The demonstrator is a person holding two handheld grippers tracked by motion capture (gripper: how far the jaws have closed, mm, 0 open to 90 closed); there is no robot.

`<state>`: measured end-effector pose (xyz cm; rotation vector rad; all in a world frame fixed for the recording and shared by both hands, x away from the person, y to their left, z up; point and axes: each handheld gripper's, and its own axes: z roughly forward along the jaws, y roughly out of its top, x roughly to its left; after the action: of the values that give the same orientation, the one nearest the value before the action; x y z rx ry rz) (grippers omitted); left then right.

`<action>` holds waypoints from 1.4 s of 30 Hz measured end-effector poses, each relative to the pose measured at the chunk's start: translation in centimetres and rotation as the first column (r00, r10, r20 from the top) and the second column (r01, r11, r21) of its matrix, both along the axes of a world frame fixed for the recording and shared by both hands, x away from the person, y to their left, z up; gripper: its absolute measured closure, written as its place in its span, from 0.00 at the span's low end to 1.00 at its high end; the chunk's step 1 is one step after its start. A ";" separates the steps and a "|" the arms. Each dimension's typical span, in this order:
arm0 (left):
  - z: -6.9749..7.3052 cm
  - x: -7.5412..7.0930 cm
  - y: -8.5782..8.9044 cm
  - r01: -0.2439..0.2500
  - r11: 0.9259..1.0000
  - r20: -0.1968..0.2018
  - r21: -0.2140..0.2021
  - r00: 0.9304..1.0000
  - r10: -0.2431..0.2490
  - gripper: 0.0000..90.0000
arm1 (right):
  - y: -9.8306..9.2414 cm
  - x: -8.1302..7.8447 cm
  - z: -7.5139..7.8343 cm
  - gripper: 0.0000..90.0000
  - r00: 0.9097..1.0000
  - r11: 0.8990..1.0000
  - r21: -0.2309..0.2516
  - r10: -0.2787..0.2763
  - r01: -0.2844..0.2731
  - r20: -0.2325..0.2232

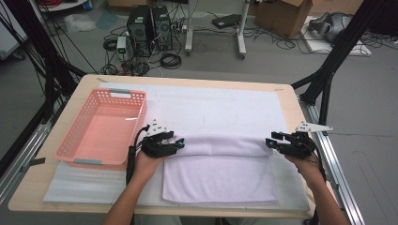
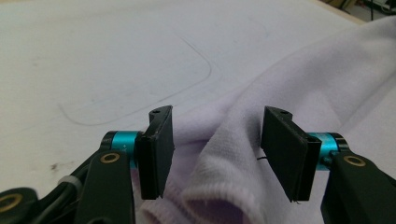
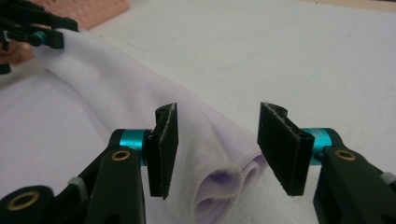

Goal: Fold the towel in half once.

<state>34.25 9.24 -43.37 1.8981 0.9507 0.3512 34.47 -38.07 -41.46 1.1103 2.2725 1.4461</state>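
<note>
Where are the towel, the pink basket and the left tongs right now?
towel point(image 1: 220, 176): high view, middle of its flat lower layer.
pink basket point(image 1: 77, 136): high view, its left wall.
left tongs point(image 2: 217, 147): left gripper view, midway between the open tips, towel fold between them.

pale lilac towel point(image 1: 220, 173), pink basket point(image 1: 75, 154) w/ grey handles, white mat point(image 1: 225, 103).

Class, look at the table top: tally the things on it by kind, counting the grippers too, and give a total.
Lilac towel, folded: 1
Pink basket: 1
White mat under them: 1
Grippers, left gripper and right gripper, both open at the towel's fold: 2
Total: 5
</note>
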 end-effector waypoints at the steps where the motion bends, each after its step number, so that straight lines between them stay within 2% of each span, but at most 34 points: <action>1: -0.1 0.1 -0.3 0.009 1.000 -0.013 0.018 1.000 -0.009 0.56 | 0.3 0.4 0.1 0.53 1.000 0.999 -0.034 0.004 -0.005 -0.010; 2: -0.2 0.2 -0.5 0.025 0.999 -0.019 0.029 1.000 -0.025 0.68 | 0.6 0.8 0.1 0.56 1.000 0.998 -0.055 0.016 -0.017 -0.025; 4: 0.1 0.3 -0.9 0.042 0.998 0.011 0.053 0.999 -0.043 0.92 | 1.3 1.4 0.0 0.79 0.995 0.992 -0.096 0.077 -0.083 -0.057; 5: 0.3 0.6 -1.0 0.033 0.998 0.016 0.053 0.999 -0.034 0.93 | 1.5 1.6 0.0 0.92 0.992 0.985 -0.129 0.108 -0.116 -0.067; 6: 0.7 1.0 -1.0 0.025 0.998 0.027 0.051 0.999 -0.026 0.94 | 1.7 2.0 0.0 0.95 0.989 0.978 -0.157 0.124 -0.135 -0.075; 8: 1.4 2.0 -0.8 -0.002 0.999 0.050 0.038 0.999 0.000 0.94 | 1.7 2.8 0.3 0.96 0.995 0.982 -0.167 0.086 -0.092 -0.047; 10: 2.2 3.3 -0.6 -0.041 0.999 0.064 0.017 0.997 0.040 0.94 | 1.7 3.8 0.8 0.96 0.999 0.988 -0.153 0.034 -0.034 -0.006; 12: 2.7 4.8 -0.8 -0.078 0.996 0.088 0.039 0.993 0.074 0.94 | 1.9 4.9 1.3 0.96 0.999 0.989 -0.149 -0.004 0.009 0.034; 13: 2.8 5.6 -1.0 -0.114 0.992 0.108 0.047 0.988 0.108 0.94 | 2.2 5.6 1.6 0.96 0.998 0.986 -0.163 -0.013 0.023 0.059; 14: 2.9 6.2 -1.1 -0.145 0.988 0.124 0.046 0.982 0.139 0.94 | 2.7 6.3 1.8 0.96 0.995 0.982 -0.186 -0.019 0.037 0.100; 16: 2.8 7.6 -1.3 -0.186 0.982 0.127 0.040 0.975 0.180 0.94 | 3.5 7.3 1.9 0.96 0.990 0.976 -0.206 -0.041 0.068 0.133; 19: 2.7 9.2 -1.7 -0.211 0.976 0.110 0.054 0.973 0.204 0.94 | 4.4 8.9 2.0 0.96 0.981 0.966 -0.218 -0.107 0.141 0.163; 21: 2.6 9.5 -1.8 -0.237 0.972 0.131 0.013 0.964 0.233 0.93 | 4.7 9.7 2.3 0.96 0.971 0.958 -0.215 -0.151 0.190 0.188; 22: 2.5 9.6 -1.7 -0.250 0.968 0.130 -0.007 0.960 0.249 0.89 | 4.8 10.1 2.5 0.96 0.965 0.953 -0.215 -0.173 0.215 0.198; 23: 2.4 9.7 -1.6 -0.270 0.963 0.117 -0.012 0.956 0.269 0.81 | 5.0 10.4 2.7 0.95 0.960 0.950 -0.208 -0.190 0.233 0.208; 24: 2.2 9.8 -1.5 -0.281 0.959 0.082 -0.019 0.956 0.282 0.67 | 5.1 10.7 2.7 0.91 0.957 0.949 -0.202 -0.198 0.242 0.214; 25: 2.0 9.8 -1.3 -0.291 0.957 0.039 -0.021 0.956 0.291 0.55 | 5.2 10.9 2.6 0.77 0.956 0.947 -0.198 -0.212 0.253 0.203; 26: 1.9 9.8 -1.1 -0.293 0.956 0.019 -0.007 0.956 0.293 0.49 | 5.2 11.2 2.3 0.67 0.955 0.943 -0.187 -0.247 0.275 0.162; 28: 2.0 9.6 -0.9 -0.300 0.954 -0.014 0.004 0.954 0.300 0.40 | 4.9 11.3 1.9 0.59 0.953 0.938 -0.177 -0.279 0.298 0.121; 30: 2.2 9.3 -0.7 -0.290 0.957 -0.024 0.014 0.957 0.290 0.40 | 4.5 11.1 1.7 0.59 0.950 0.938 -0.154 -0.296 0.309 0.100; 32: 2.4 9.1 -0.6 -0.276 0.961 -0.032 0.023 0.960 0.277 0.41 | 4.0 10.6 1.6 0.58 0.951 0.939 -0.155 -0.295 0.307 0.093; 36: 2.1 9.0 -0.3 -0.275 0.960 -0.087 0.043 0.957 0.278 0.42 | 3.0 9.8 1.4 0.57 0.949 0.938 -0.144 -0.311 0.315 0.053; 37: 1.8 8.7 -0.3 -0.288 0.957 -0.082 0.041 0.953 0.290 0.42 | 2.8 9.6 1.3 0.57 0.950 0.938 -0.151 -0.310 0.312 0.038; 39: 1.2 8.3 -0.1 -0.299 0.954 -0.081 0.031 0.950 0.300 0.47 | 2.4 9.1 0.7 0.57 0.950 0.938 -0.165 -0.312 0.306 -0.008; 40: 0.8 8.2 -0.1 -0.302 0.952 -0.099 0.040 0.947 0.305 0.46 | 2.3 8.9 0.4 0.57 0.951 0.939 -0.171 -0.309 0.299 -0.035; 41: 0.4 8.0 0.0 -0.296 0.954 -0.113 0.040 0.948 0.298 0.46 | 2.2 8.7 0.0 0.57 0.950 0.939 -0.179 -0.307 0.293 -0.053; 42: 0.1 7.8 0.0 -0.299 0.953 -0.110 0.039 0.947 0.302 0.47 | 2.3 8.5 -0.5 0.58 0.951 0.941 -0.184 -0.302 0.284 -0.074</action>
<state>42.00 9.29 -43.26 1.8083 1.3250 0.4358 42.95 -35.80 -41.94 1.4226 2.1328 1.0815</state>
